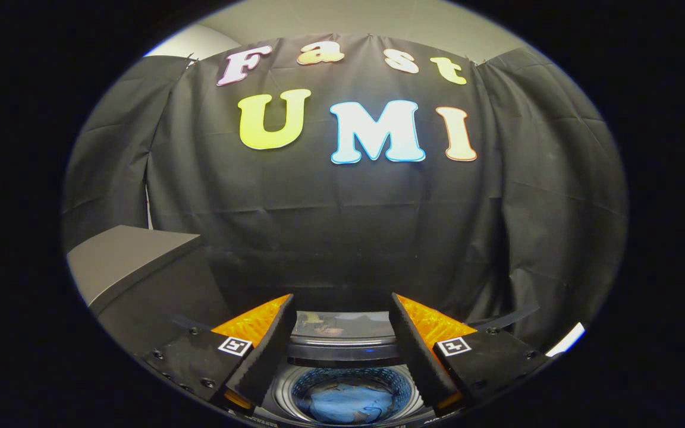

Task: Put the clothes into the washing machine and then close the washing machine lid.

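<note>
Hovering above the small dark top-loading washing machine [342, 351], the gripper [342, 351] has its fingers spread wide, nothing between the pads, touching nothing. Drum mouth faces straight up; the round metal drum [348, 389] sits directly below and between the fingers. Crumpled blue cloth [345, 401] lies at the bottom of the drum, bunched flat, no clear long axis. Glossy dark washer lid [342, 327] is up, standing at the far edge of the drum opening, its wide side running crosswise to the fingers, just beyond the fingertips. Each finger sits over one side of the drum rim; whether they clear it cannot be told. Grey-topped dark box [134, 261] stands left of the washer, near it, its top higher than the lid. Black cloth booth wall [342, 238] hangs behind the washer. Open room above the washer and to its right.
</note>
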Demonstrator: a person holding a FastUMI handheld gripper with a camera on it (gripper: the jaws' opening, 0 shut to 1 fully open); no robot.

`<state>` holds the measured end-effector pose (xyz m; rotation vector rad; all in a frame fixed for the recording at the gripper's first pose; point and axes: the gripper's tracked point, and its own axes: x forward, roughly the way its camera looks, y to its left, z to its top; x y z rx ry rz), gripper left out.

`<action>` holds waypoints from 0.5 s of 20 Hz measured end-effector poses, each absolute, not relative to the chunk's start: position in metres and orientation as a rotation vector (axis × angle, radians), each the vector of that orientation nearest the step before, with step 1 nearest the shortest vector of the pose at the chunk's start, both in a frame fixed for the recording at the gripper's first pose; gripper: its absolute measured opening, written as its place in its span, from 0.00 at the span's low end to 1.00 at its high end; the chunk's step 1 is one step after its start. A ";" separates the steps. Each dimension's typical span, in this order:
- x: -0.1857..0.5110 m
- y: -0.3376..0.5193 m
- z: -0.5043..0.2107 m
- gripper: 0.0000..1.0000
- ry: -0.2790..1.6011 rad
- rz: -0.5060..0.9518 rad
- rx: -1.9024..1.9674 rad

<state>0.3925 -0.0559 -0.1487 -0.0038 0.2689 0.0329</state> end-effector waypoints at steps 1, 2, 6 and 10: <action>0.388 -0.057 -0.156 0.97 0.282 0.030 -0.006; 0.383 -0.060 -0.164 0.97 0.308 0.019 -0.019; 0.362 -0.059 -0.188 0.97 0.355 0.021 -0.018; 0.350 -0.055 -0.210 0.98 0.394 0.040 -0.024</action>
